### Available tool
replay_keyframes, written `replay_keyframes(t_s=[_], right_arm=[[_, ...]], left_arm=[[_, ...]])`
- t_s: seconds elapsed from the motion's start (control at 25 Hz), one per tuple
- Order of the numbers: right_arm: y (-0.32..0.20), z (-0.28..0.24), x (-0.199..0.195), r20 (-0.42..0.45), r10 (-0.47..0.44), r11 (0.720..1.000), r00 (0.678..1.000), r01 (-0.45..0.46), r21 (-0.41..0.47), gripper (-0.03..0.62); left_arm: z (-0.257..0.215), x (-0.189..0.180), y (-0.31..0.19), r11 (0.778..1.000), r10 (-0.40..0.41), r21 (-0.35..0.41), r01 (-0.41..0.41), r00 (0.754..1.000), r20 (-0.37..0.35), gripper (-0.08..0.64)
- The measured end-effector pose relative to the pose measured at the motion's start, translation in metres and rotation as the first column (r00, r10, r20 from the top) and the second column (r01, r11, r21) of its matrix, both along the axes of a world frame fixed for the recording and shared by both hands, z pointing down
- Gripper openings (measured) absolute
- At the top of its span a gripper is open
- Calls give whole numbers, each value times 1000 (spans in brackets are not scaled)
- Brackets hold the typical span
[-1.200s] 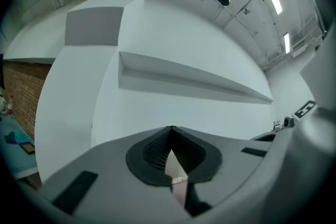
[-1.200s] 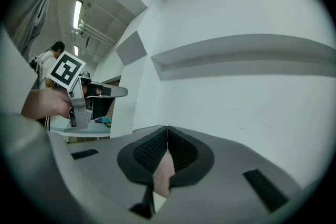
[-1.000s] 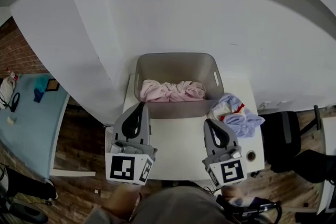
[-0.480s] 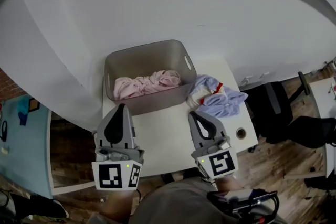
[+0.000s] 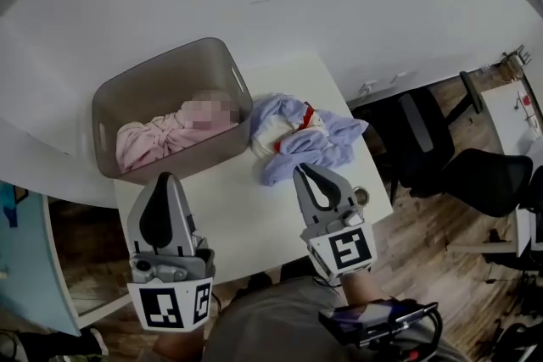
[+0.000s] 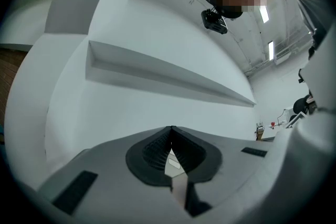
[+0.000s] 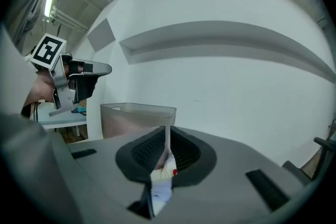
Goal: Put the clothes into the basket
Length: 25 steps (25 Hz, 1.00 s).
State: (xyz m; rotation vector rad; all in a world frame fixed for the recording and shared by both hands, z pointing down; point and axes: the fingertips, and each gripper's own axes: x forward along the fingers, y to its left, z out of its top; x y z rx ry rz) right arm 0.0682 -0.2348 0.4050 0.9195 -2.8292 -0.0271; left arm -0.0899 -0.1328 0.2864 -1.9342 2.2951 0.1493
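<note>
Jaws of the left gripper (image 6: 170,132) press together with nothing in them. The right gripper (image 7: 167,134) is practically closed too, its jaws only just parting by a sliver, also empty. Through that slit only a strip of the clothes pile (image 5: 310,140) shows, white with a red bit. Both hands are hidden under the marker cubes. The pile, soft lilac-blue folds, lies on the table (image 5: 246,212) against the basket (image 5: 161,80) on the right gripper's side, its far fold near the table edge. The basket is grey translucent plastic with rounded corners and slot handles. A crumpled pink garment (image 5: 148,144) inside is partly blurred over. Bare tabletop lies open between basket and grippers.
</note>
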Motion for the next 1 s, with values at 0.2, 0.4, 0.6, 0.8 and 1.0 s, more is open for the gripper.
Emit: replay_keyframes(t_s=[0.2,0.4,0.6,0.8,1.0], right_arm=[[-33,26,11,-40,-36,999,999,35,-34,120],[-78,60,17,-89,-57,995,994,49,-90,206],[-106,111,6,-134,-126,973,983,96,-210,386],[-114,173,-14,-222,-248,932,943,170,-320,507],[-104,213,-31,-348,-354,911,868,235,-340,558]], left_arm=[[12,0,-25,998,-51,-26,50,997,-51,8],[22,6,-59,997,-80,-29,77,994,-80,8],[42,8,-85,992,-103,-79,95,990,-92,9],[49,1,-90,989,-125,-90,116,988,-91,9],[48,-6,-82,987,-142,-89,134,986,-92,9]])
